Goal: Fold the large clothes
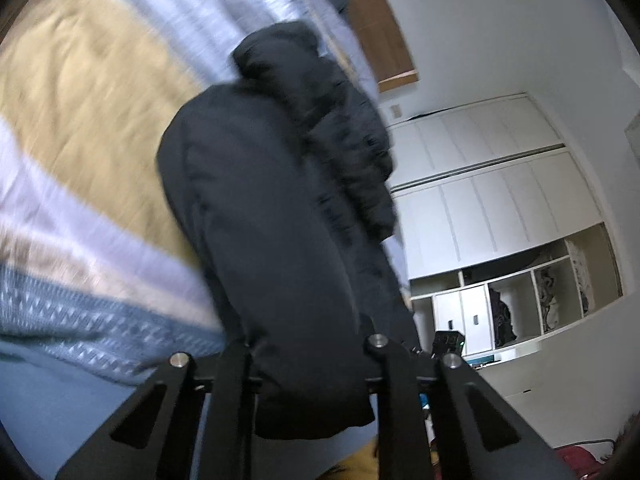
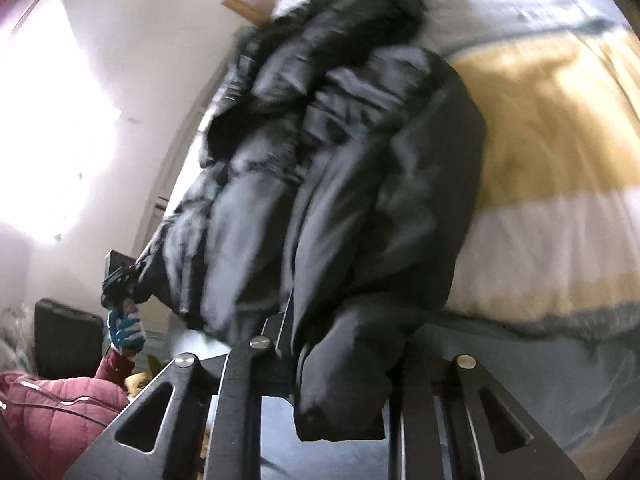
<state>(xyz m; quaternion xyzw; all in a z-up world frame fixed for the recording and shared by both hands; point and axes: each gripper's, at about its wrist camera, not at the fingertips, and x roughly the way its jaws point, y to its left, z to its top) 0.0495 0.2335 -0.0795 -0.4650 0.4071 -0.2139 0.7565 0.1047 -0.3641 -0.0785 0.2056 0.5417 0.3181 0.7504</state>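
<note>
Cubbies of a white wall cabinet at the right of the left view hold dark and pale bundles, too small to name. Centre frame in both views, a black puffy coat lies along the striped bed cover, its hem pinched in the left tool and the right tool. A gloved hand shows lower left of the right view.

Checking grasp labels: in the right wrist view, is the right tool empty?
No: the right tool is shut on a fold of the dark padded hooded jacket, which hangs from between its fingers.
</note>
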